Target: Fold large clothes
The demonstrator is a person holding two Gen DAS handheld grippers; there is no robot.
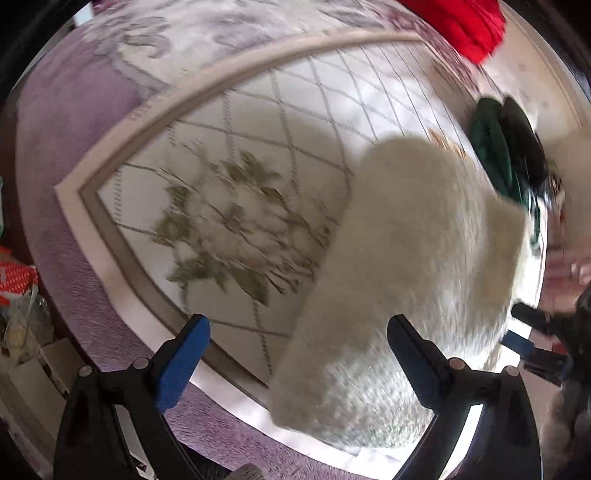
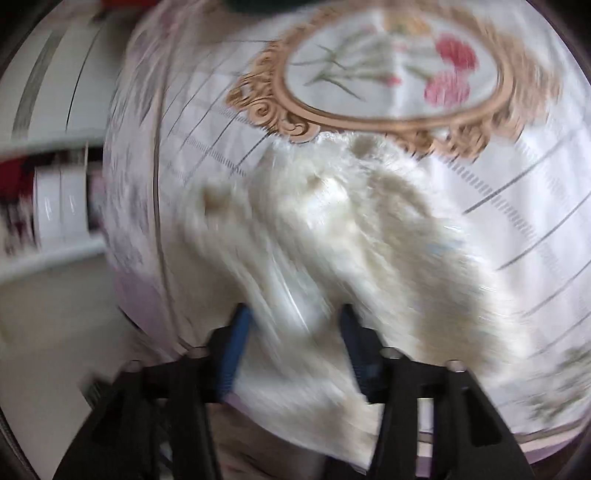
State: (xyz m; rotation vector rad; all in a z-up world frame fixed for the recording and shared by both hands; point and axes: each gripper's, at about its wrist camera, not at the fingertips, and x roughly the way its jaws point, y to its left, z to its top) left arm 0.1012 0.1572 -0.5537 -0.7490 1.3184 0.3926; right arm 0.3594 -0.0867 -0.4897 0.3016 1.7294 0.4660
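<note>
A fluffy cream-white garment (image 1: 406, 258) lies on a bed with a white patterned bedspread (image 1: 258, 147). In the left wrist view my left gripper (image 1: 299, 325) is open, its blue-padded fingers wide apart above the garment's near end and the bedspread, holding nothing. My right gripper (image 1: 517, 339) shows at the right edge beside the garment. In the right wrist view the garment (image 2: 332, 240) fills the middle and its near edge lies between the fingers of my right gripper (image 2: 295, 314). The view is blurred, so I cannot tell if the fingers clamp the fabric.
A red cloth (image 1: 465, 26) lies at the far top of the bed. Dark green and black clothes (image 1: 502, 151) are piled at the right. A purple bed skirt (image 1: 66, 184) borders the bedspread. A gold oval floral motif (image 2: 395, 70) marks the bedspread centre. Shelving (image 2: 55, 206) stands left.
</note>
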